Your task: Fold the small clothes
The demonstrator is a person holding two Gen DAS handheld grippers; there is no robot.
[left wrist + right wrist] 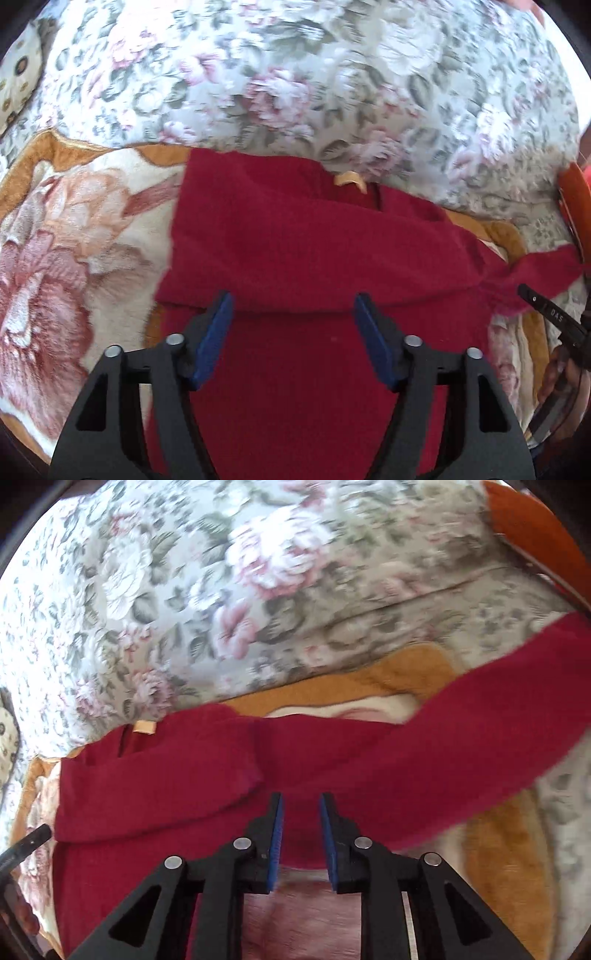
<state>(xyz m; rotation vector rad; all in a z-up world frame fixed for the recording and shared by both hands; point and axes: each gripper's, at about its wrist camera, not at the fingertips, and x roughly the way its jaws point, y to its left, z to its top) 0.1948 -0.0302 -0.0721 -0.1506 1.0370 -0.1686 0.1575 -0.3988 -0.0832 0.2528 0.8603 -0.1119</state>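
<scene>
A dark red knit sweater [295,236] lies flat on a floral blanket, its left sleeve folded in across the body and a tan neck label [349,180] at the collar. My left gripper [293,306] is open and empty, hovering over the sweater's body. In the right wrist view the sweater [192,775] spreads left, with its right sleeve [480,716] stretched out to the upper right. My right gripper [301,805] is open, its jaws either side of the sweater's edge near the armpit, gripping nothing. The right gripper's tip [546,314] shows at the right in the left wrist view.
A plush blanket [66,236] with big pink flowers and an orange-brown border covers the surface. Behind it a grey-green floral cushion [295,74] rises. An orange object [535,535] sits at the far right edge.
</scene>
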